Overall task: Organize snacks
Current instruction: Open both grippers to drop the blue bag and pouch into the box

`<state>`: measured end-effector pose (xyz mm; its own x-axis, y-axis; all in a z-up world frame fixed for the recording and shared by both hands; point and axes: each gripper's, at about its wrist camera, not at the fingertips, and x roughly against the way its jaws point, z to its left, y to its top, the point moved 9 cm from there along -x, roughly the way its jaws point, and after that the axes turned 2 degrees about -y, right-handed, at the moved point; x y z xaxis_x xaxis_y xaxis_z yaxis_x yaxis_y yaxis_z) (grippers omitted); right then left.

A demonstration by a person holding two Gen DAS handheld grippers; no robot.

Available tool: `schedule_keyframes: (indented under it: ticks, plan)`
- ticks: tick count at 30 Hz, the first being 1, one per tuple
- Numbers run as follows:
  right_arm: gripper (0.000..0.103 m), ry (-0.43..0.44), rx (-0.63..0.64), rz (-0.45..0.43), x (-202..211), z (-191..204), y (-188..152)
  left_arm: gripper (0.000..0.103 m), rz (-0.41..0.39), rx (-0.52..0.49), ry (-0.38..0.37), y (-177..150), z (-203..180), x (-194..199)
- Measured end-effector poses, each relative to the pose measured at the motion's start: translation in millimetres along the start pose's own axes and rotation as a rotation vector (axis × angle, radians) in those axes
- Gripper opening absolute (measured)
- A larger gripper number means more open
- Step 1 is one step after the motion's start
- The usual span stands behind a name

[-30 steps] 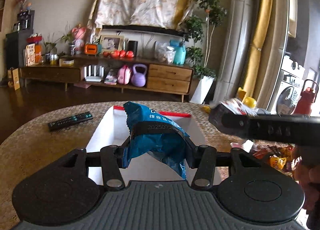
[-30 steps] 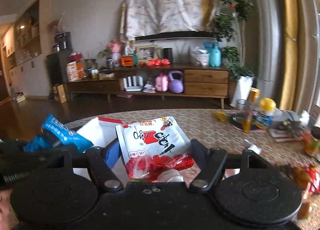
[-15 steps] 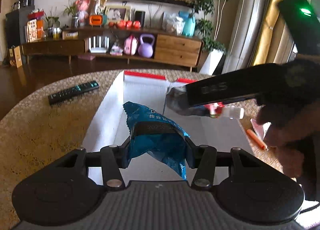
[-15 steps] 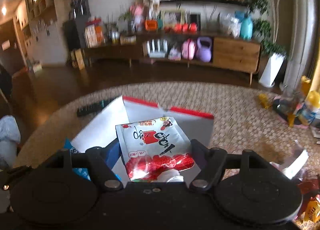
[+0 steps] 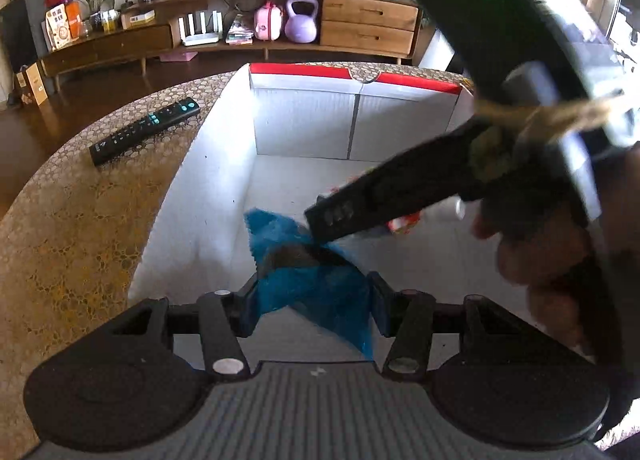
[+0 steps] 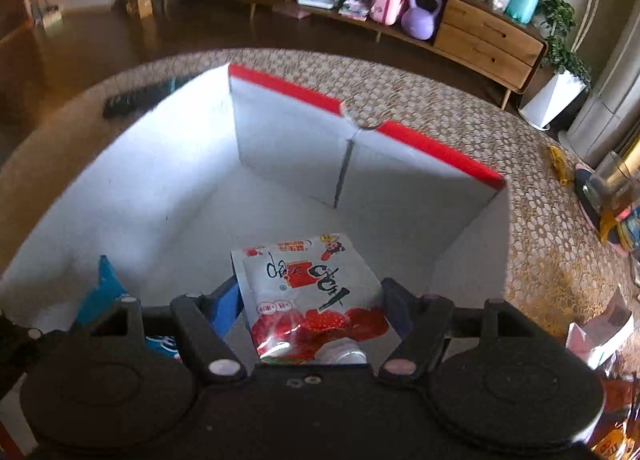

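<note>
My left gripper point(image 5: 312, 300) is shut on a blue snack bag point(image 5: 308, 280) and holds it down inside the white box with a red rim point(image 5: 304, 119). My right gripper point(image 6: 312, 312) is shut on a white and red snack pouch point(image 6: 308, 292) and holds it inside the same box point(image 6: 288, 147), over its floor. In the left wrist view the right gripper's body point(image 5: 400, 195) crosses in from the right, just above the blue bag. The blue bag also shows at the lower left of the right wrist view point(image 6: 100, 292).
The box stands on a round woven-pattern table point(image 5: 80, 199). A black remote point(image 5: 144, 129) lies left of the box. Loose snacks point(image 6: 608, 332) and bottles point(image 6: 616, 187) lie on the table's right side. A wooden sideboard point(image 5: 280, 27) stands beyond.
Both grippers have tilted down and moved forward into the box with their snacks. The right gripper has swung in over the blue bag.
</note>
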<state>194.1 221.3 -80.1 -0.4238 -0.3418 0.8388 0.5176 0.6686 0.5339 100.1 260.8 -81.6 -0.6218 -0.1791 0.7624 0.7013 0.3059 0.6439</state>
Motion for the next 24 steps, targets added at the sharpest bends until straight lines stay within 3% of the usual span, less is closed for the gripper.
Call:
schedule_keyframes:
  ticks: [3,6,11,16,24]
  plan:
    - [0.073,0.007,0.003,0.025,-8.8,7.2,-8.0,0.054,0.003,-0.009,0.008,-1.0,-3.1,2.3]
    - [0.073,-0.004,0.015,0.046,-11.6,10.3,-14.4,0.067,0.002,0.001,0.004,-2.0,-3.0,4.4]
    - [0.074,0.019,0.018,0.035,-10.9,5.7,-6.1,0.073,-0.011,0.014,-0.009,-2.0,-6.1,10.7]
    - [0.077,0.026,0.017,-0.035,12.7,4.6,0.0,0.081,-0.038,0.014,-0.006,-0.7,-9.1,21.7]
    - [0.078,0.028,-0.042,-0.144,56.4,-20.7,8.6,0.082,-0.094,-0.001,0.001,6.8,-21.4,42.1]
